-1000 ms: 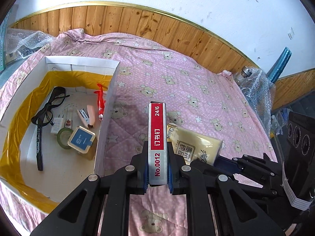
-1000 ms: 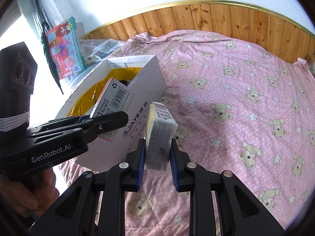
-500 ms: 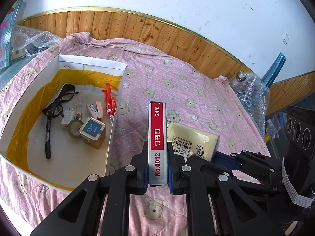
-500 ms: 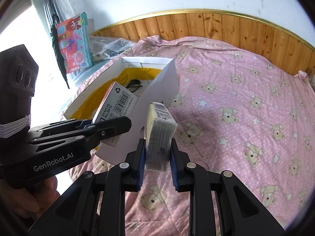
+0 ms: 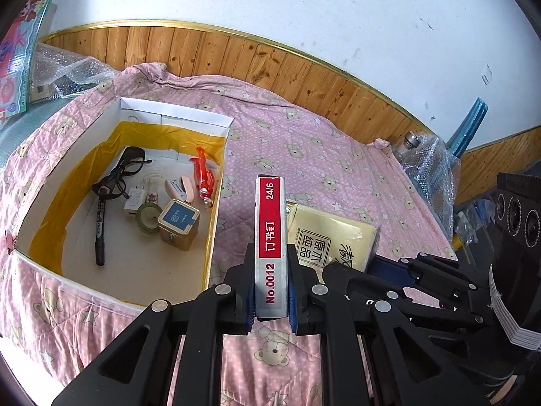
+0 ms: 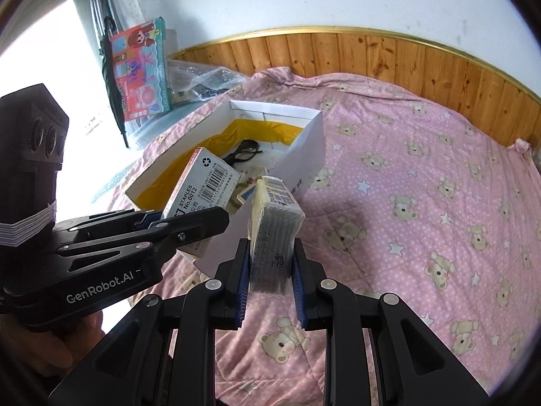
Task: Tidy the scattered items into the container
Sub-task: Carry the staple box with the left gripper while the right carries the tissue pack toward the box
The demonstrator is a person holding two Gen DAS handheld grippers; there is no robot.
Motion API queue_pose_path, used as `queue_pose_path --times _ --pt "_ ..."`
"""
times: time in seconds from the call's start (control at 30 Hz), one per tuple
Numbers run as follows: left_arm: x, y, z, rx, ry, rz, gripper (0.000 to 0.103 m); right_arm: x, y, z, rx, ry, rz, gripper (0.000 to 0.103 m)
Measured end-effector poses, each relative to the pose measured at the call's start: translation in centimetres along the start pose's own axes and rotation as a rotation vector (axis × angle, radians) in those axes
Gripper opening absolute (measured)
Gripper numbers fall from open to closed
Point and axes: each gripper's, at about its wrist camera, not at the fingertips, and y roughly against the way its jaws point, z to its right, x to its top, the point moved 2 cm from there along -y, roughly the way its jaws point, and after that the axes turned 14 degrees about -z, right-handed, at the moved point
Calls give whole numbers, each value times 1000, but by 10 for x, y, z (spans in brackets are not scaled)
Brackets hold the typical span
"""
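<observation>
My left gripper (image 5: 270, 284) is shut on a red-and-white staples box (image 5: 270, 233), held upright above the quilt just right of the white container (image 5: 216, 223). My right gripper (image 6: 270, 260) is shut on a yellow tissue pack (image 6: 274, 223), also seen as the tissue pack (image 5: 331, 240) in the left wrist view. The staples box (image 6: 199, 189) and left gripper (image 6: 189, 226) hang over the container's near corner (image 6: 304, 155). Inside lie black glasses (image 5: 125, 169), a marker (image 5: 99, 226), a square tin (image 5: 179, 223), a tape roll (image 5: 147, 216) and a red toy (image 5: 203, 179).
A pink bear-print quilt (image 6: 422, 203) covers the bed, bounded by wood panelling (image 5: 236, 54). Bubble wrap and a bottle (image 5: 426, 162) lie at the far right edge. A colourful toy box (image 6: 142, 67) and a black umbrella (image 6: 113, 81) stand at the left. A hand (image 6: 44, 348) holds the left gripper.
Both grippers have risen and drawn back with their loads. The container now shows more fully and farther below in both views.
</observation>
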Motion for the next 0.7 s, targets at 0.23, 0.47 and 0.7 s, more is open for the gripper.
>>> queue_pose_path --times 0.23,0.47,0.7 --pt "-8 13 -18 -5 27 17 15 4 -1 -21 -7 40 -1 24" --pt "-13 25 -32 1 44 37 15 9 -6 -36 -8 65 -7 24" --pt "-15 31 -47 6 61 46 15 15 -13 -52 -1 89 -14 24"
